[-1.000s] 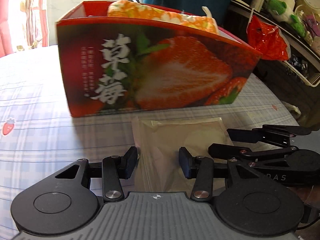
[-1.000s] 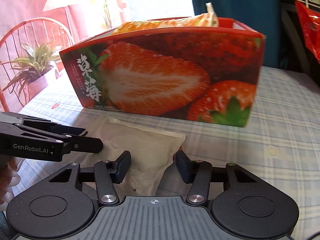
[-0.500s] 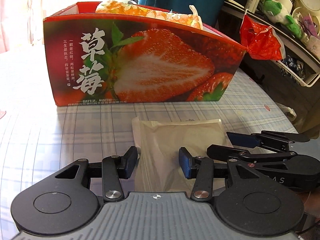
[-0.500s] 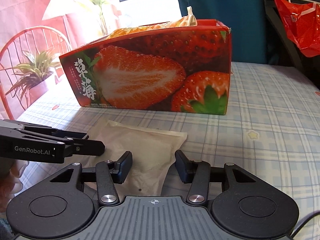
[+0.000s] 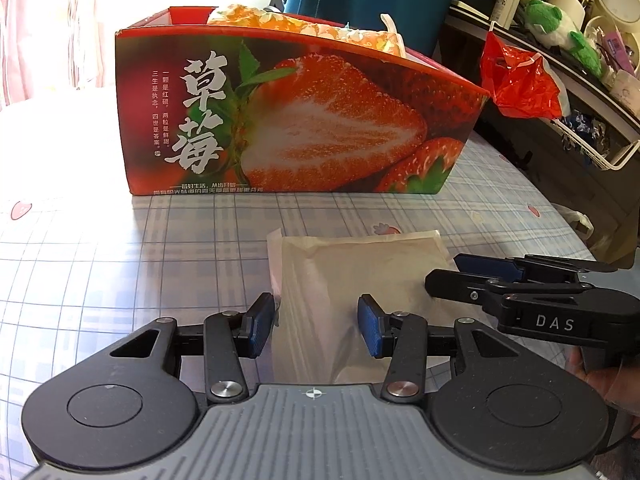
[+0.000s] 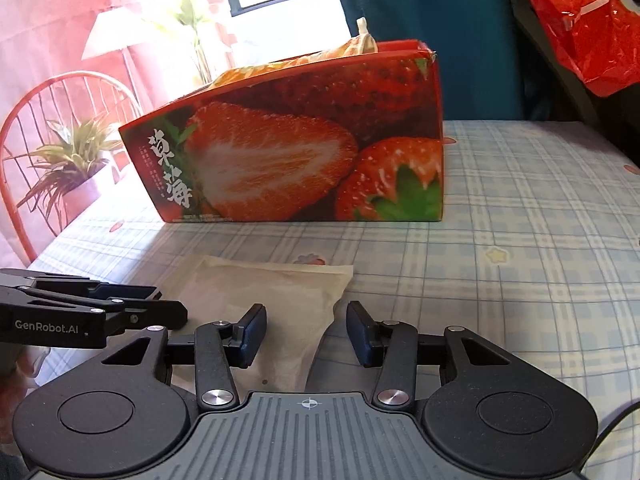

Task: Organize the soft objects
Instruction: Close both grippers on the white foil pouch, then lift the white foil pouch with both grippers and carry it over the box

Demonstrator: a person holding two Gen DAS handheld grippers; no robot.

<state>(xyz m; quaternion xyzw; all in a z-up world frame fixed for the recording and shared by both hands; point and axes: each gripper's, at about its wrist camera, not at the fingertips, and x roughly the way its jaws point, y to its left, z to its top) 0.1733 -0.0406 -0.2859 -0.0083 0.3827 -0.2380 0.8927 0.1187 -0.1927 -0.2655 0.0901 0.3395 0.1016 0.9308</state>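
A red strawberry-printed box (image 5: 296,120) stands open-topped at the far side of the counter (image 5: 100,248), which is covered in a pale blue plaid cloth. Inside the box lies an orange-and-white patterned soft bundle (image 5: 304,26), rising above the rim (a pale knotted tie pokes up at its right end). Nearer, well short of the box, a flat cream-coloured soft pouch (image 5: 340,280) lies on the cloth. The left gripper (image 5: 316,330) is released, its blue pads standing on either side of the pouch's near left part; the left pad is just beside the pouch's edge, and I cannot tell whether it touches. The right gripper (image 6: 306,334) straddles the pouch's near right corner, its jaws closing with the pouch between them, the pads not yet pressing on it. Each gripper shows side-on in the other's view, low over the pouch. Off the counter to the far right, a red plastic bag (image 5: 520,84) hangs from a shelf crowded with a green plush toy (image 5: 556,26) and bottles.
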